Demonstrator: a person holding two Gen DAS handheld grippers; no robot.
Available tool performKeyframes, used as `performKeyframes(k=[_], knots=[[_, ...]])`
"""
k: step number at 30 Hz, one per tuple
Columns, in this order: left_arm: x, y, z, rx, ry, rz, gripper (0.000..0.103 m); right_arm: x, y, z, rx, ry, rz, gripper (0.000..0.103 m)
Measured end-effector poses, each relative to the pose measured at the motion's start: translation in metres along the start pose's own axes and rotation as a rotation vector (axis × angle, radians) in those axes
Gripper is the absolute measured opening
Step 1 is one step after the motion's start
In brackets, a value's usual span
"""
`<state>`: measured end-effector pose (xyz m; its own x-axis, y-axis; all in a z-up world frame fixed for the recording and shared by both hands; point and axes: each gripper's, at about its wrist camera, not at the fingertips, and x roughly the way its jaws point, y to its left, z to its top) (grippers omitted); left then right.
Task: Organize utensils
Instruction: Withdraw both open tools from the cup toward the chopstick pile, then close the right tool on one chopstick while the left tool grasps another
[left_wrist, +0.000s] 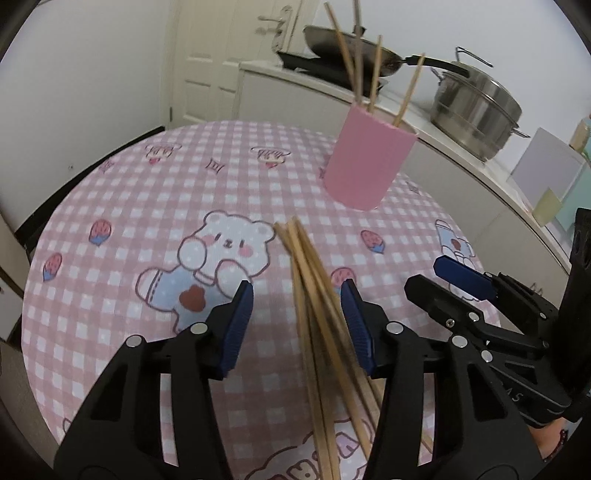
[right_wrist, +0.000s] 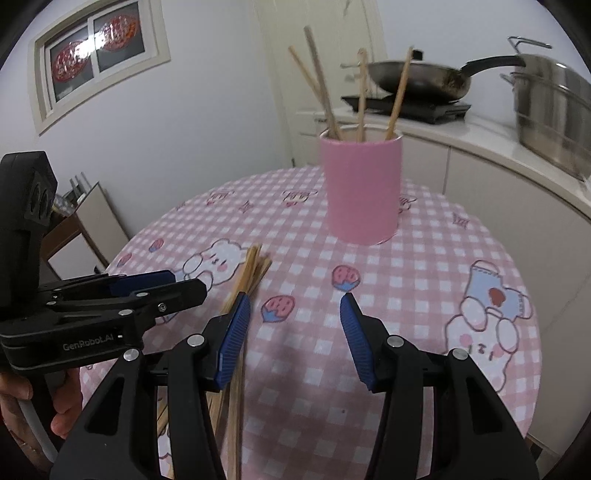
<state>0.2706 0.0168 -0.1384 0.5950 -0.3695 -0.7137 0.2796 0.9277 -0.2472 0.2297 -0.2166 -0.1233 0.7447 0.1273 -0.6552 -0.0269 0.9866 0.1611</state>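
Several loose wooden chopsticks (left_wrist: 310, 273) lie in a bundle on the pink checked tablecloth (left_wrist: 147, 206). My left gripper (left_wrist: 297, 286) stands open over them. The bundle runs between its blue pads (left_wrist: 240, 325), close to the right one, with a wide gap on the left. My right gripper (right_wrist: 294, 297) is open with nothing between its fingers. The chopsticks (right_wrist: 251, 269) lie just beyond its left pad. Behind stands a pink cup (left_wrist: 365, 162) (right_wrist: 360, 192) holding several upright chopsticks (right_wrist: 325, 85). Each view shows the other gripper alongside: the right gripper (left_wrist: 424, 273) and the left gripper (right_wrist: 186, 282).
A white counter (left_wrist: 443, 155) runs behind the round table, bearing a wok (left_wrist: 351, 48) on a black hob and a steel pot (left_wrist: 476, 110). A door (left_wrist: 229, 55) is at the back. A person's hand (right_wrist: 22, 391) holds the left gripper's handle.
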Motion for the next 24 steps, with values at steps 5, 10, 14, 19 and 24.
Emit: performKeyframes(k=[5, 10, 14, 19, 24], knots=[[-0.003, 0.011, -0.004, -0.037, -0.004, 0.006, 0.049, 0.018, 0.006, 0.002, 0.004, 0.08, 0.072, 0.045], [-0.002, 0.019, -0.005, -0.054, 0.0, 0.012, 0.049, 0.033, 0.011, 0.002, 0.014, 0.12, 0.103, 0.036], [0.001, 0.022, -0.005, -0.063, 0.004, 0.012, 0.049, 0.042, 0.013, 0.005, 0.018, 0.142, 0.118, 0.03], [0.004, 0.025, -0.005, -0.068, 0.008, 0.004, 0.049, 0.051, 0.017, 0.008, 0.017, 0.167, 0.134, 0.023], [0.009, 0.025, -0.005, -0.066, 0.015, -0.002, 0.049, 0.057, 0.016, 0.01, 0.021, 0.181, 0.157, 0.01]])
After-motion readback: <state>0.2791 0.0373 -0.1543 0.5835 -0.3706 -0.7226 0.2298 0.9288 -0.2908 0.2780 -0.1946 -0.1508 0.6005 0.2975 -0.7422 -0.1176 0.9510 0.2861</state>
